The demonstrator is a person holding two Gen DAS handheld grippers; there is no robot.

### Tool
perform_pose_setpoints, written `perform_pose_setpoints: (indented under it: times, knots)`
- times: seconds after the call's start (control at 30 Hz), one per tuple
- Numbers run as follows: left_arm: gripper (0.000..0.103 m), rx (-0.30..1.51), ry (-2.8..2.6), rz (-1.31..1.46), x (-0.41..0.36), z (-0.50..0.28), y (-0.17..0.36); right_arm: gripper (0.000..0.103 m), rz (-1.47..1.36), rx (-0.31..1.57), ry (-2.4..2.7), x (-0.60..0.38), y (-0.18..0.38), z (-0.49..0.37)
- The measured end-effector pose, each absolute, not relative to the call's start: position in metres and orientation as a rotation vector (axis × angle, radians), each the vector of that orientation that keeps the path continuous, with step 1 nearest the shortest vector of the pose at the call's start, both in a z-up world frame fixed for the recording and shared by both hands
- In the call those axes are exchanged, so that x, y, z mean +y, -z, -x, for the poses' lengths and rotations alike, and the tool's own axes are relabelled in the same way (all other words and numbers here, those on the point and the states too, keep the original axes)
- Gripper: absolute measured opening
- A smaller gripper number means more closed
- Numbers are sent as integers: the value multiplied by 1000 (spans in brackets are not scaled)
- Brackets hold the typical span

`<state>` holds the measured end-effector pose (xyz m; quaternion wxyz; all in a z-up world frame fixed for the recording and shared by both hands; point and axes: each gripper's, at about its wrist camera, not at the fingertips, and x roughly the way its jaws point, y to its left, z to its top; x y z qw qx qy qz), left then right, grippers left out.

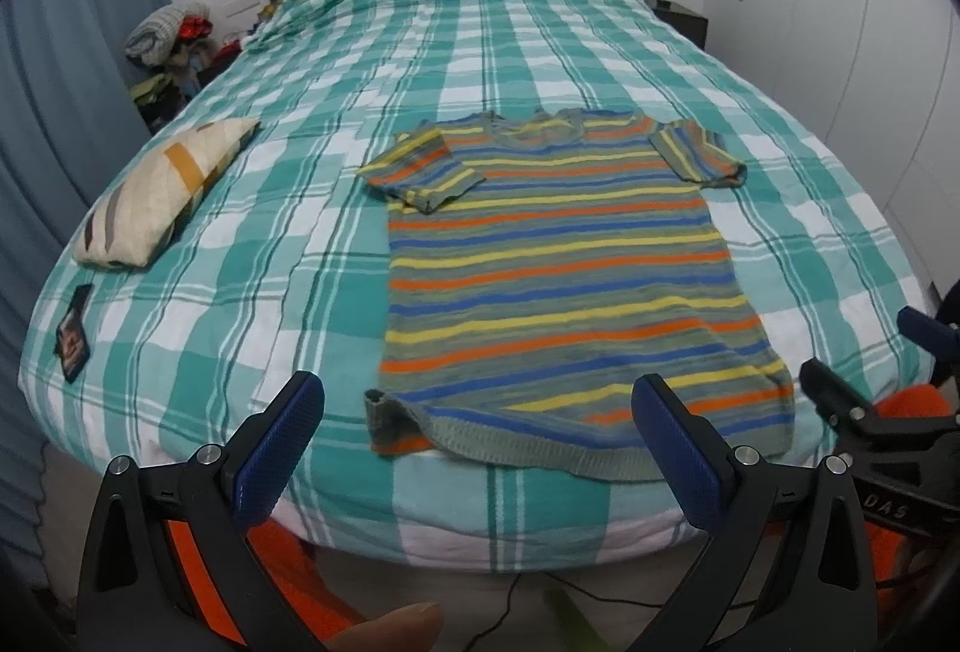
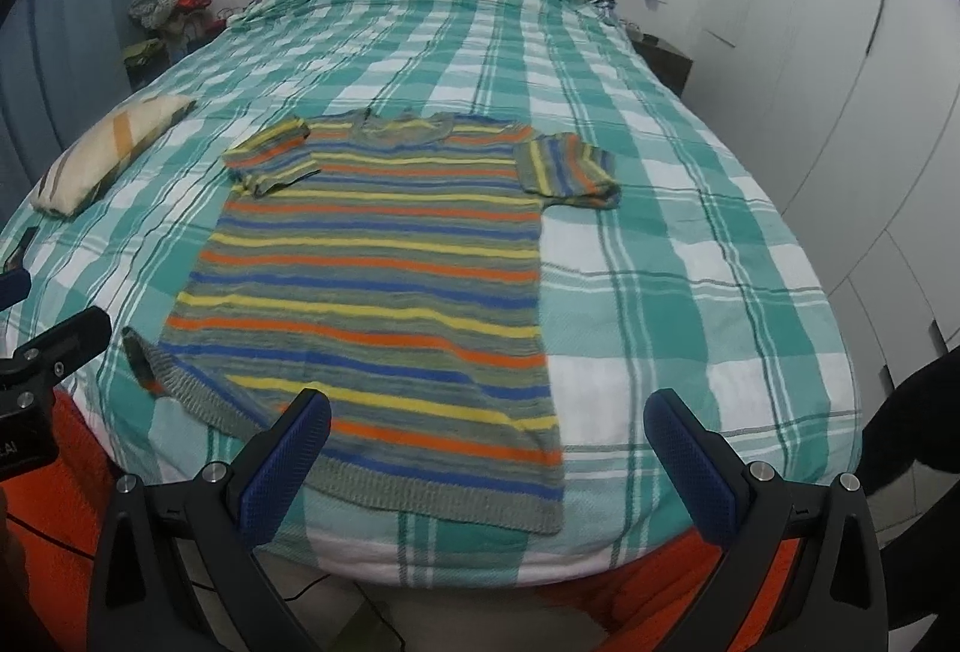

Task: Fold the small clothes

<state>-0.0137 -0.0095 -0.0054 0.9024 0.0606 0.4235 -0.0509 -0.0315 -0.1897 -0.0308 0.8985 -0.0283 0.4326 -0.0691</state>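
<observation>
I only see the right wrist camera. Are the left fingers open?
Observer: Yes, the left gripper is wide open and holds nothing.
Operator: What's the dark thing cut off at my left edge?
Observer: A flat dark card with a picture on it, lying nearer than the pillow.
Operator: Can you see anyone's hand?
Observer: Just a fingertip below the left gripper.

Both wrist views face headboard from bed (image 1: 180,292) foot, close, sharing striped shirt (image 1: 558,262).
</observation>
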Motion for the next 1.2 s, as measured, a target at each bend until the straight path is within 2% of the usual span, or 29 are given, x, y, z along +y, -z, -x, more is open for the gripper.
perform_pose_setpoints:
  times: [1.2]
  knots:
    - [102, 866, 76, -109, -3, 29, -1, 103, 78, 916, 53, -164, 40, 36]
